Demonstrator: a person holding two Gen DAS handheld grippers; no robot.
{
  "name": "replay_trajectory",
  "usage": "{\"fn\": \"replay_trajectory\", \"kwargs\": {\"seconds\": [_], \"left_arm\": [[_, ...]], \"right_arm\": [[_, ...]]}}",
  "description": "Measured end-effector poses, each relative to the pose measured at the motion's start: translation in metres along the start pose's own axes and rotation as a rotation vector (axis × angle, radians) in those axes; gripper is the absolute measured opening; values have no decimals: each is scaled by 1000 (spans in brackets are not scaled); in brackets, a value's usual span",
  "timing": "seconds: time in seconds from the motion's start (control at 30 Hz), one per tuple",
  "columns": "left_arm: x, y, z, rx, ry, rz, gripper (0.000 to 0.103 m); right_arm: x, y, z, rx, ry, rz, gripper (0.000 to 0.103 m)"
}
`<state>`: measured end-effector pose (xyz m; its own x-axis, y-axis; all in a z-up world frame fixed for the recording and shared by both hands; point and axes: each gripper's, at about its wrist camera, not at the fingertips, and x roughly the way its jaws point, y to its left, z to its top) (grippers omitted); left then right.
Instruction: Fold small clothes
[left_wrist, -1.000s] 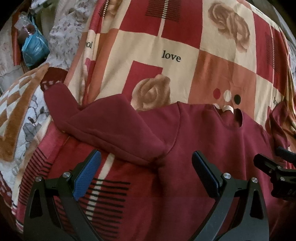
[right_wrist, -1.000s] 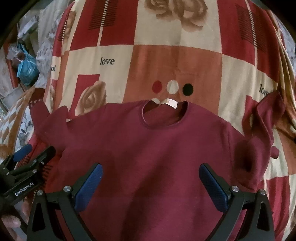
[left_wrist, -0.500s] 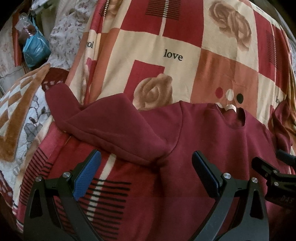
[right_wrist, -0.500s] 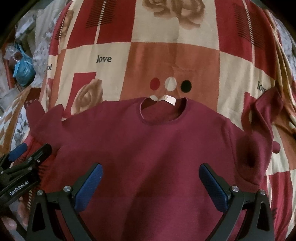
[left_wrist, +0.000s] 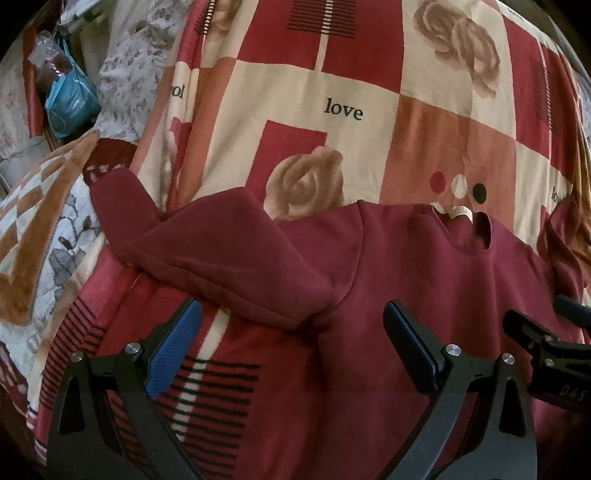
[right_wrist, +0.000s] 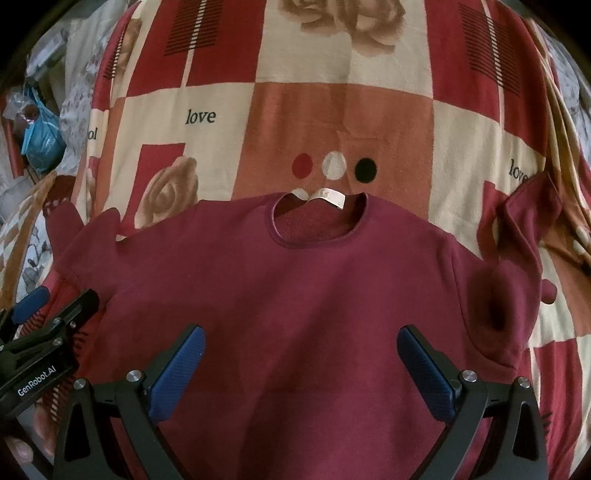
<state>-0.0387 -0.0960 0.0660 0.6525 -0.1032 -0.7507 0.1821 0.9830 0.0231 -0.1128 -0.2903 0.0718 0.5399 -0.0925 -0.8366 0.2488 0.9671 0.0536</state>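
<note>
Both hand-held grippers (left_wrist: 291, 332) (right_wrist: 299, 347) gape wide, empty — maroon sweater (right_wrist: 295, 288) lies flat, neckline pointing away.

The left black plastic two-finger gripper (left_wrist: 291, 341) is showing triangular cut-outs in its arms, round silver screws at the joints and a textured blue rubber pad on each finger (left_wrist: 173, 350). The right black plastic two-finger gripper (right_wrist: 301, 363) is wearing matching blue pads (right_wrist: 177, 373) and silver screws. White "GenRobot.AI" lettering is running along the left one's body.
</note>
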Motion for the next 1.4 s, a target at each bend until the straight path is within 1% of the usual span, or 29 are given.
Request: {"fn": "replay_trajectory", "kwargs": {"seconds": [0.43,0.7,1.2,1.33,1.4], "left_arm": [[3,5,0,-1,5,11,99],[4,12,-2,-21,8,24,99],[4,15,-4,-23,8,29,99],[6,20,-3,-35,11,37,99],[9,27,-2,-58,18,47,99]], "right_arm": [[6,7,2,-12,8,4,103],[10,13,0,-17,14,16,103],[14,11,1,-16,28,14,103],[16,12,-1,-16,38,18,103],[17,12,-1,-19,41,23,103]]}}
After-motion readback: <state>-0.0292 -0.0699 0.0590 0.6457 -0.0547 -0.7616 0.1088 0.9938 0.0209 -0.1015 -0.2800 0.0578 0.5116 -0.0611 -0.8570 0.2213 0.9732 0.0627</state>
